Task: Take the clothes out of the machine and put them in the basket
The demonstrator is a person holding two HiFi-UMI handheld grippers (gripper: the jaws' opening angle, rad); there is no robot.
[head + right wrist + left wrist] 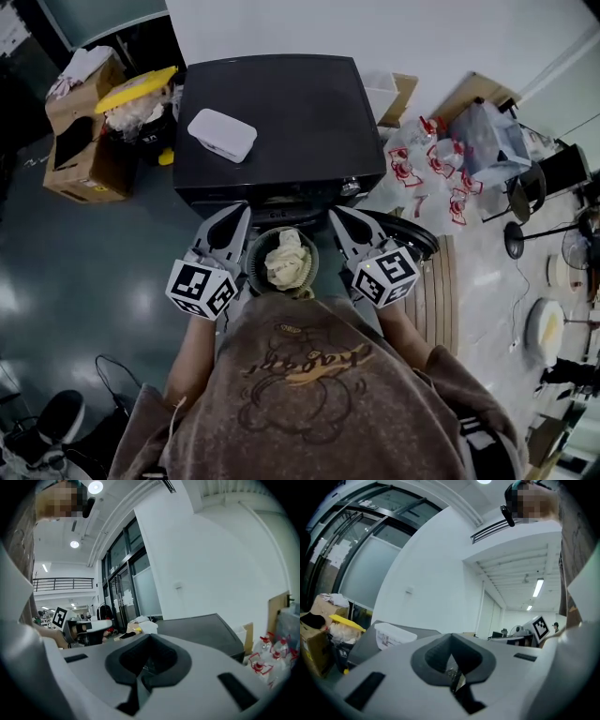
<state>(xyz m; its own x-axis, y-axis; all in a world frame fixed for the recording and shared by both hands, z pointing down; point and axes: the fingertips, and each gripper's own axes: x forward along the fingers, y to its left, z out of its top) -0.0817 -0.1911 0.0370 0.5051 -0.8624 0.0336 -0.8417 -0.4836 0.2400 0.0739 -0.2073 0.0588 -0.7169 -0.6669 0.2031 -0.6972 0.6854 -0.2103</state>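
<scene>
Looking down from the head view, the basket (253, 274) sits right in front of the washing machine (281, 122), at its 6 o'clock, with a cream cloth (286, 260) bunched up inside. The left gripper (236, 217) is at the basket's 9 o'clock and the right gripper (342, 220) at 3 o'clock. Both point at the machine and both are clamped closed. The right one has nothing in it. The left one shows a tiny glint in the slit, and I can't tell what that is.

My worry is that they flank the rim closely on both sides, so a sloppy swing could clip the basket and tip the cloth out. The open door (411, 240), at about 2 o'clock, is also near the right gripper and easy to bump. And I can't see into the drum, so leftovers might get missed.
</scene>
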